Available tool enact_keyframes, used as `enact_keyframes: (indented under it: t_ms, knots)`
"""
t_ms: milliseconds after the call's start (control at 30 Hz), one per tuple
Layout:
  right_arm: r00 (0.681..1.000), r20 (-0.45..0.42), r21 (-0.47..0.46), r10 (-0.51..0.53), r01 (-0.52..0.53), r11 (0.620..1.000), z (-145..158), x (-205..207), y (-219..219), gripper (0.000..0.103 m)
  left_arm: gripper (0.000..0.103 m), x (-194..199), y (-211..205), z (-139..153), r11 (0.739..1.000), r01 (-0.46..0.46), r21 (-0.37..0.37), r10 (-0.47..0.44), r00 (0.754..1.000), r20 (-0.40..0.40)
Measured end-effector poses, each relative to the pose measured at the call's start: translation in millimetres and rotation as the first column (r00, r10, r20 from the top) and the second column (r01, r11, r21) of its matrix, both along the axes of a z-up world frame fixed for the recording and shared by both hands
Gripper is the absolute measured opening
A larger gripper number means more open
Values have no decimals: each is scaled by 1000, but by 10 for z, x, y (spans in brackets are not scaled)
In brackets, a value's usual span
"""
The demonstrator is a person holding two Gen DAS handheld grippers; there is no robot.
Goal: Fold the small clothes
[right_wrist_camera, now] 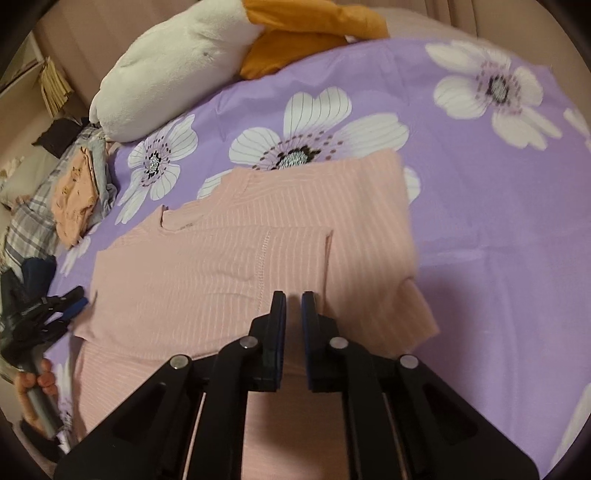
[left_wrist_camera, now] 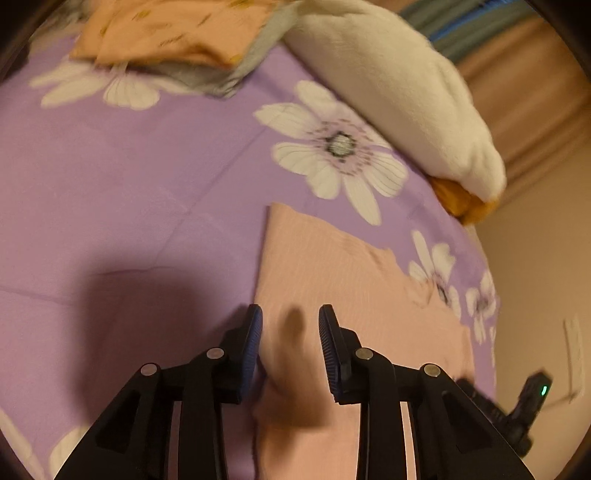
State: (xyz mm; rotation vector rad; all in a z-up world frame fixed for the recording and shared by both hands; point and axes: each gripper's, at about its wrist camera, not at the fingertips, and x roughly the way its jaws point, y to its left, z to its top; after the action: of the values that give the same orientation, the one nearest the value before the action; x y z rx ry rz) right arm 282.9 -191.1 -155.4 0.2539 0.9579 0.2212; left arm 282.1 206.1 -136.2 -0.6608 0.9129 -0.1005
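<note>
Left hand-held gripper (left_wrist_camera: 290,325) hovers over the pink shirt's (right_wrist_camera: 229,266) edge, jaws partly apart, cloth between them but not pinched. Right hand-held gripper (right_wrist_camera: 294,306) sits nearly closed at the folded-over flap; whether it grips cloth I can't tell. The shirt lies mid-bed (right_wrist_camera: 480,206). Risk: a thin pinch slips, and the fold skews. Far edge: folded pile (left_wrist_camera: 173,33), white plush (right_wrist_camera: 173,62).
</note>
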Motion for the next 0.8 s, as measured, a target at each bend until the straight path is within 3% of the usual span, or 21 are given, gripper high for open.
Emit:
enact_keyframes:
  t_ms: [167, 233, 333, 400, 500, 567, 600, 633, 700, 800]
  knots:
    - [995, 48, 26, 84, -85, 996, 53, -149, 115, 14, 29, -179, -273, 162, 991, 130, 30, -132, 989, 73]
    - [996, 11, 16, 92, -92, 996, -37, -156, 155, 13, 29, -203, -372, 99, 985, 152, 80, -155, 987, 40]
    - [997, -22, 13, 77, -77, 997, -151, -205, 123, 9, 28, -201, -319, -120, 988, 133, 74, -129, 990, -54]
    - [997, -37, 17, 74, -73, 997, -140, -293, 79, 11, 28, -280, -236, -134, 992, 122, 30, -121, 992, -42]
    - [996, -47, -22, 78, -79, 997, -122, -503, 7, 12, 29, -442, -182, -37, 992, 123, 27, -121, 992, -44]
    - [996, -42, 3, 77, -77, 997, -71, -698, -102, 21, 31, -614, -161, 25, 991, 127, 33, -126, 991, -36]
    - [997, -42, 17, 72, -72, 997, -47, -773, -150, 31, 33, -711, -154, 54, 991, 127, 32, -126, 992, -29]
    - [997, -41, 38, 63, -62, 997, -18, -876, -220, 39, 42, -844, -133, 84, 992, 125, 25, -124, 992, -26]
    - [998, -33, 58, 50, -48, 997, 22, -1063, -329, 43, 54, -1059, -99, 111, 993, 116, 14, -116, 993, -19]
    - [999, -34, 62, 25, -23, 998, 53, -1324, -497, 45, 55, -1371, -63, 107, 995, 102, 4, -102, 995, -21]
